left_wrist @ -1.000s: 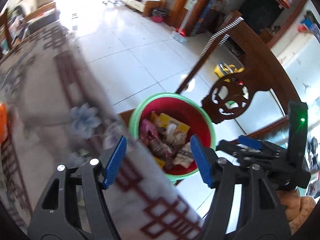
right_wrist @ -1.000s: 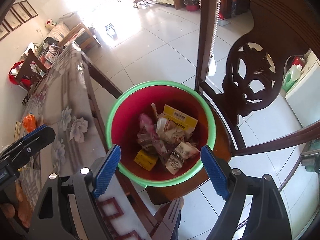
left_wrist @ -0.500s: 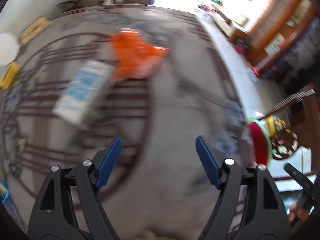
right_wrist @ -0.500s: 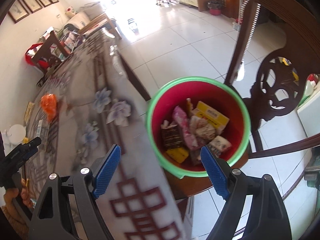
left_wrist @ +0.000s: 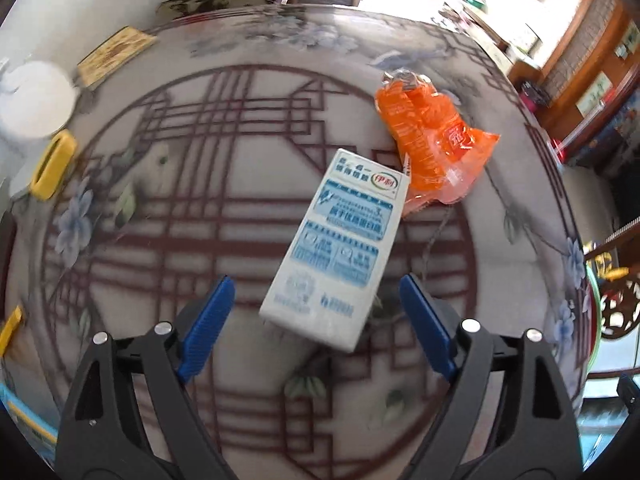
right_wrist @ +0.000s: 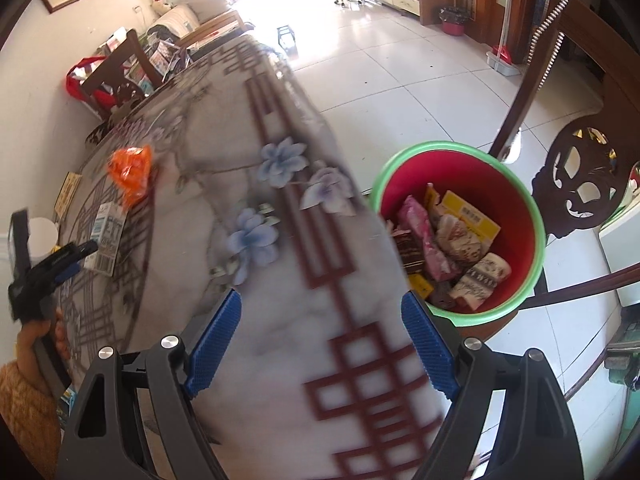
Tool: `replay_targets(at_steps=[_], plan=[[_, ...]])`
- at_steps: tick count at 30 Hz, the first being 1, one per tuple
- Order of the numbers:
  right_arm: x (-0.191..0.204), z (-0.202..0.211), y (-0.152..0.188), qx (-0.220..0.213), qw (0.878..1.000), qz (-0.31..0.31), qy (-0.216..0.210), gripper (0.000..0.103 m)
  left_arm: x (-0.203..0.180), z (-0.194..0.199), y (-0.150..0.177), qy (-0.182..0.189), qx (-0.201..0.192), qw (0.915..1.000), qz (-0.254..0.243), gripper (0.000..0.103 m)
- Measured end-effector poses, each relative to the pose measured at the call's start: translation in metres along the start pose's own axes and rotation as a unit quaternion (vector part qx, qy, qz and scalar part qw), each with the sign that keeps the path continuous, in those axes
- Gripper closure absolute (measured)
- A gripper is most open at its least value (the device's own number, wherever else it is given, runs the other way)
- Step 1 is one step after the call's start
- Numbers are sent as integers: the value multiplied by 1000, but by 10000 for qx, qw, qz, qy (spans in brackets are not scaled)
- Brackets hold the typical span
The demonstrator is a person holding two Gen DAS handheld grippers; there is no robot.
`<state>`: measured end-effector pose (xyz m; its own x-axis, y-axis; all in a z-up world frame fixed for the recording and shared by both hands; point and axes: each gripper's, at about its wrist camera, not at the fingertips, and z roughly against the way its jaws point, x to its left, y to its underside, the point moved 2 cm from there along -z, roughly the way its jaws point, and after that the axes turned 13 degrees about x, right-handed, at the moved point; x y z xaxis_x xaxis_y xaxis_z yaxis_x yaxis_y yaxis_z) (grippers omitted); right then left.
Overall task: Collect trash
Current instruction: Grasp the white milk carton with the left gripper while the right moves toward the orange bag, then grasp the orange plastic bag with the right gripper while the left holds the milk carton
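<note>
A white and blue milk carton (left_wrist: 340,248) lies flat on the patterned table (left_wrist: 200,208), with an orange plastic wrapper (left_wrist: 428,136) touching its far end. My left gripper (left_wrist: 316,312) is open and empty, its blue pads either side of the carton's near end. In the right wrist view the carton (right_wrist: 106,236) and the wrapper (right_wrist: 132,172) lie far left, with the left gripper (right_wrist: 72,258) beside the carton. My right gripper (right_wrist: 320,340) is open and empty above the table edge. The red bin with a green rim (right_wrist: 460,224) holds several wrappers.
A white cup (left_wrist: 32,100), a yellow object (left_wrist: 52,164) and a flat card (left_wrist: 116,54) lie at the table's left. The bin stands on a dark wooden chair (right_wrist: 584,184) beside the table. Tiled floor (right_wrist: 400,64) lies beyond.
My left gripper swung from the bin to the table and now stands over the milk carton. My right gripper drew back left from above the bin to over the table edge.
</note>
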<state>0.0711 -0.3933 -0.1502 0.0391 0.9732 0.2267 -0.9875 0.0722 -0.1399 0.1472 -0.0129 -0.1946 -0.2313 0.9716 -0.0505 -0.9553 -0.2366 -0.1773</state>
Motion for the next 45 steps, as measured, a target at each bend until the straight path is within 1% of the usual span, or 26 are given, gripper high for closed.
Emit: replay_targets(at_steps=[1, 2, 3, 4, 8, 9, 10, 12, 15, 18, 20, 24, 27, 29, 31, 32, 33, 34, 35, 36, 37, 38, 39, 41, 43, 45], plan=[[7, -1, 1, 4, 10000, 24, 9, 23, -1, -4, -3, 30, 11, 9999, -136, 23], [14, -2, 1, 7, 10000, 57, 22, 23, -1, -7, -6, 73, 21, 9997, -226, 29], [24, -3, 0, 6, 9999, 111, 44, 23, 1, -9, -7, 152, 57, 9995, -255, 46], [34, -4, 0, 0, 9999, 160, 56, 23, 2, -9, -7, 242, 64, 9994, -252, 47], [73, -14, -11, 38, 9990, 434, 29, 23, 14, 0, 2, 604, -10, 9979, -245, 48], [91, -20, -17, 62, 9981, 605, 32, 23, 20, 4, 7, 714, -6, 9972, -231, 48], [101, -24, -20, 70, 9974, 716, 38, 23, 26, 7, 13, 810, 0, 9965, -210, 48], [134, -37, -34, 101, 9942, 1072, 37, 23, 36, 13, 26, 891, 27, 9958, -189, 48], [171, -54, -54, 126, 9896, 1430, 9, 23, 55, 18, 47, 923, 174, 9956, -31, 48], [210, -73, -84, 77, 9841, 1771, 63, 23, 70, 22, 65, 892, 226, 9958, 12, 48], [232, -84, -103, 46, 9805, 1960, 157, 23, 77, 23, 74, 847, 237, 9961, 27, 48], [271, -116, -149, -20, 9707, 2346, 522, 23, 87, 16, 85, 850, 343, 9956, 170, 49], [285, -135, -176, -14, 9666, 2467, 699, 23, 90, 11, 87, 878, 389, 9951, 242, 49], [288, -144, -189, 19, 9670, 2476, 600, 17, 87, 10, 86, 825, 416, 9955, 215, 48], [291, -152, -199, 102, 9668, 2485, 586, 17, 86, 6, 85, 746, 491, 9957, 246, 40], [292, -154, -202, 167, 9667, 2506, 488, 18, 86, 5, 85, 786, 503, 9953, 268, 40], [294, -159, -204, 292, 9657, 2532, 500, 20, 86, 4, 85, 803, 514, 9951, 274, 40], [295, -164, -204, 412, 9634, 2597, 529, 27, 87, 5, 85, 803, 509, 9951, 271, 40], [296, -168, -203, 524, 9604, 2682, 542, 41, 87, 7, 85, 796, 478, 9953, 265, 40], [298, -172, -202, 610, 9585, 2737, 511, 49, 87, 8, 84, 796, 455, 9954, 267, 40], [298, -175, -200, 720, 9570, 2772, 451, 68, 87, 9, 83, 805, 430, 9955, 273, 40], [296, -175, -198, 749, 9568, 2781, 394, 84, 88, 12, 82, 822, 390, 9954, 288, 40], [295, -175, -196, 769, 9569, 2777, 348, 87, 88, 13, 81, 830, 365, 9954, 294, 40], [289, -171, -192, 860, 9591, 2689, 192, 87, 88, 15, 79, 832, 320, 9956, 300, 40], [284, -161, -185, 835, 9607, 2645, 64, 88, 88, 18, 78, 857, 276, 9955, 312, 40], [281, -151, -176, 809, 9598, 2687, -55, 89, 88, 22, 78, 886, 223, 9953, 313, 40]])
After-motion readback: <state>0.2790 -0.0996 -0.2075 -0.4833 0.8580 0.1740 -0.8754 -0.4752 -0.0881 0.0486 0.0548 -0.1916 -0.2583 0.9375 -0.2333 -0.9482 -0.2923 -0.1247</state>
